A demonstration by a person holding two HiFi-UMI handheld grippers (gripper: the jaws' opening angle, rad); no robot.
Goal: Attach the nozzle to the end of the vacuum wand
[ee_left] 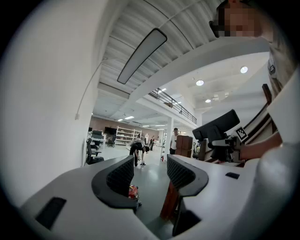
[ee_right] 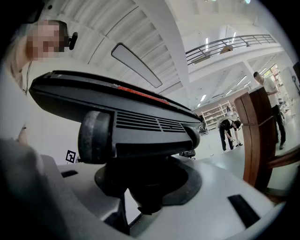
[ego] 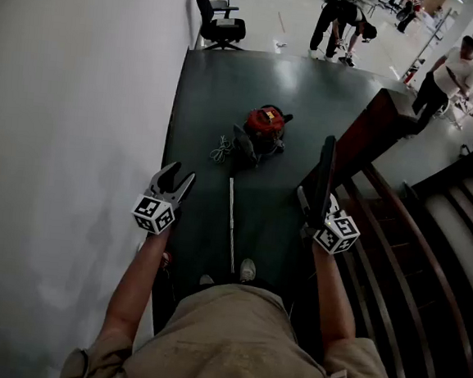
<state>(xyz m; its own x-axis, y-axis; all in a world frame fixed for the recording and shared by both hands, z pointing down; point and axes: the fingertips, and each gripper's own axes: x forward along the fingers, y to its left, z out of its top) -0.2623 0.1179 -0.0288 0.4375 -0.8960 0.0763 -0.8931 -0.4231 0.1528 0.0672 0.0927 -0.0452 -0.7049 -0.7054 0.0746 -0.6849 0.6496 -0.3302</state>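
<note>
Right gripper [ego: 315,209] clamps the nozzle [ego: 327,167] by its neck; left gripper [ego: 176,180] gapes empty. Nozzle likely light and rigid; wand [ego: 230,225] stiff, slick: grip near its end.

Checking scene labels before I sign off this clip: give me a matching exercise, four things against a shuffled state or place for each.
Things:
1. left gripper
2. right gripper
3. vacuum wand
4. red vacuum cleaner

States or places:
A. lying on the dark floor, between the two grippers in the head view
B. shut on the nozzle
C. open, nothing between the jaws
D. on the floor farther ahead, beside a coiled cord

Pairs: 1-C, 2-B, 3-A, 4-D
</note>
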